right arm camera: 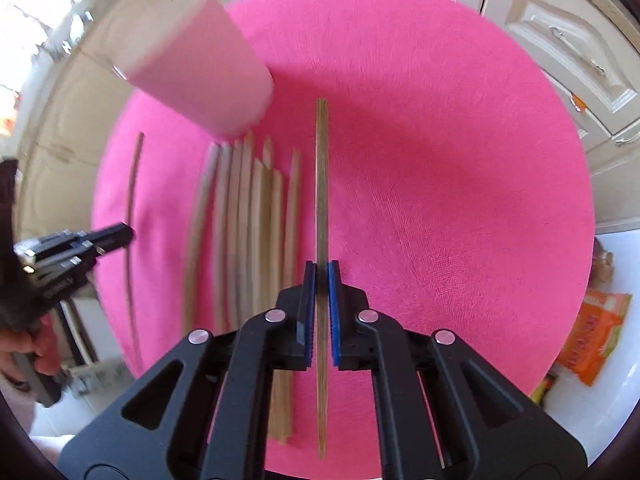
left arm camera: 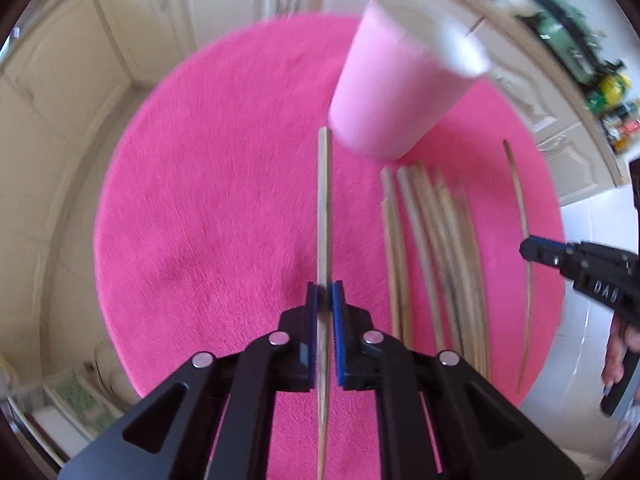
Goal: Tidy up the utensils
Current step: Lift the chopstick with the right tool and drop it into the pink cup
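Pink fuzzy round mat underfoot, one stick clamped in each gripper.
Pinching a pale wooden chopstick in the left gripper, blue pads narrow around it, tip just short of the tall pale-pink cup. Gripping a darker wooden chopstick the same way in the right gripper. Beside the cup, a loose row of wooden sticks flat on the mat; well apart, one thin curved stick.
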Demonstrator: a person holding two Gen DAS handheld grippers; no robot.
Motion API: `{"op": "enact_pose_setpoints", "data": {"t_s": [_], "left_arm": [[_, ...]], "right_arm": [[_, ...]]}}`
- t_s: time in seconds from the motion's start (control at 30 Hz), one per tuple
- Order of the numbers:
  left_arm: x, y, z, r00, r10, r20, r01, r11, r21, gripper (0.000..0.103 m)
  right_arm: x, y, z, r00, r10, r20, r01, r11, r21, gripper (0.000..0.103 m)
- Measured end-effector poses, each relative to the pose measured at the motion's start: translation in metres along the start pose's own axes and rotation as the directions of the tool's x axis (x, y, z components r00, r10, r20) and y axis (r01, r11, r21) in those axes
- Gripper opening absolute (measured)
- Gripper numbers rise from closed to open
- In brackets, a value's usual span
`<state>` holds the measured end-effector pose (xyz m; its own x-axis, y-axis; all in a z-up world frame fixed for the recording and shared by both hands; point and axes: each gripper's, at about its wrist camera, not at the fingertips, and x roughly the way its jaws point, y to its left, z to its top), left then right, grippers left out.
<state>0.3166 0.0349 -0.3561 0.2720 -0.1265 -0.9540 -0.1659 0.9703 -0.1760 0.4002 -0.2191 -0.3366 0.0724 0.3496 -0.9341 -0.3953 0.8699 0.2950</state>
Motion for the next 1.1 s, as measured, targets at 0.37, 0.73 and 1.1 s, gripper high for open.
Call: {"op": "enact_pose_setpoints", "data": {"t_s": [0.37,0.73,1.1], "left_arm": [[-0.100,-0.040,0.036,0.925,-0.154,0.348,0.125,0.987,0.105,0.007],[-0.152,-0.067,0.123,0.652,-0.178,0.737,0.151,0.983,0.104,0.007],[-0.080,-0.052,0.143,0.636,-0.046,0.770,0.071,0.997,0.002,0.007]], "right_arm": [[-0.088,0.034,0.030,0.907,0.163,0.387,-0.162,0.986,-0.035,0.006],[-0.140,0.073,0.081,0.655,0.242,0.716,-0.201,0.969,-0.144,0.006],[-0.088,0.079,0.101,0.630,0.175,0.756,-0.122,0.985,-0.125,0.006]]}}
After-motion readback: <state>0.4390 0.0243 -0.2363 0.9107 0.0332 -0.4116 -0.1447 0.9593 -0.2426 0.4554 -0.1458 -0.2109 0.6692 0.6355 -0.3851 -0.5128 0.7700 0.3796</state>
